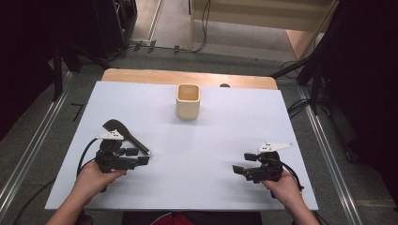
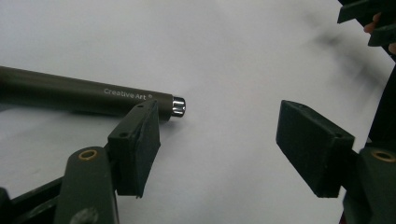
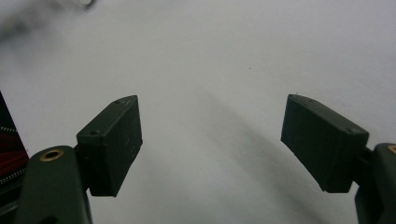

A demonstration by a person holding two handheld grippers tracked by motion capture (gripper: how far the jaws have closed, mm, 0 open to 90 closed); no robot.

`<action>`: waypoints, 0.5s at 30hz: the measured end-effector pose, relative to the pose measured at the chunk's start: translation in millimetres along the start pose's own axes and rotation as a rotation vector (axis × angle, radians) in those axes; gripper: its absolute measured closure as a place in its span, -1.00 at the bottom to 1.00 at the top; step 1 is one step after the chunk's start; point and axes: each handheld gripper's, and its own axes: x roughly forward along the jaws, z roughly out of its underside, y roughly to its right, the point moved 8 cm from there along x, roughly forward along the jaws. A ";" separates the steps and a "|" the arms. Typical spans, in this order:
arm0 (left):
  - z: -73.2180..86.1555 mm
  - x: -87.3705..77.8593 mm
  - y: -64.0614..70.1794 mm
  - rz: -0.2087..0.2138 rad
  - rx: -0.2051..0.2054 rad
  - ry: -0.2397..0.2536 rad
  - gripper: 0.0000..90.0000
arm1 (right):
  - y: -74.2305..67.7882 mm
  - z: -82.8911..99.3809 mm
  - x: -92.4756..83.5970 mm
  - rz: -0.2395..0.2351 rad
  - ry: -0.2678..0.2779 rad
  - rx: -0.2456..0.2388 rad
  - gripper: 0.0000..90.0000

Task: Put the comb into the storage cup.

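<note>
Claws, two, hand-held, both standing wide with nothing between the pads.

Left claw (image 1: pixel 141 156): at about 8 o'clock on the surface, held by the person's left hand (image 1: pixel 96 178), jaws pointing toward 3 o'clock. Jaws spread apart in the left gripper view (image 2: pixel 219 144), gripping nothing. White plate on top, black cable trailing back toward 7 o'clock.

Right claw (image 1: pixel 238 168): at about 4 o'clock, held by the right hand (image 1: pixel 284 187), jaws pointing toward 9 o'clock, facing the left claw across a bare stretch of sheet. Jaws likewise parted in the right gripper view (image 3: pixel 212 140), bare sheet between them.

Brush (image 1: pixel 127 135): dark, flat on the surface just beyond the left claw, running from 10 o'clock down toward 4 o'clock, broad dark head at the far end. In the left gripper view its handle (image 2: pixel 88 95) bears the words "Creative Art" and ends in a silver tip (image 2: pixel 178 105) just past the upper edge of the left-hand pad (image 2: pixel 137 144); whether pad and handle touch cannot be told. Not clasped.

Cup (image 1: pixel 188 101): pale wood, squarish, upright, open-topped, at 12 o'clock, well apart from both claws.

Surface (image 1: pixel 197 150): white sheet over a wooden top whose far edge shows at 12 o'clock.
</note>
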 end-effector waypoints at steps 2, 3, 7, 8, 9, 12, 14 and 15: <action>-2.8 -1.1 0.0 -0.008 0.004 0.001 -0.28 | -0.6 0.2 0.1 0.000 -0.002 0.000 -0.58; -6.4 -2.0 0.9 -0.005 -0.003 0.002 -0.28 | -0.6 0.1 0.1 0.002 -0.002 0.000 -0.58; -15.4 -3.5 3.8 -0.002 0.001 0.010 -0.29 | -0.5 0.1 0.5 0.004 -0.001 -0.001 -0.58; -17.9 -3.8 4.3 -0.001 0.010 0.013 -0.29 | -0.5 0.2 0.5 0.004 -0.001 -0.001 -0.58; -20.3 -3.9 5.0 -0.003 0.013 0.016 -0.29 | -0.5 0.2 0.4 0.004 -0.002 -0.001 -0.58; -25.9 -3.3 6.0 -0.003 0.019 0.019 -0.34 | -0.5 0.3 0.3 0.004 -0.002 -0.001 -0.58; -27.2 -2.9 6.3 -0.004 0.020 0.020 -0.35 | -0.6 0.3 0.3 0.004 -0.002 -0.002 -0.58; -28.6 -2.2 7.5 0.022 0.019 0.019 -0.43 | -0.9 0.3 0.2 0.003 -0.002 -0.003 -0.58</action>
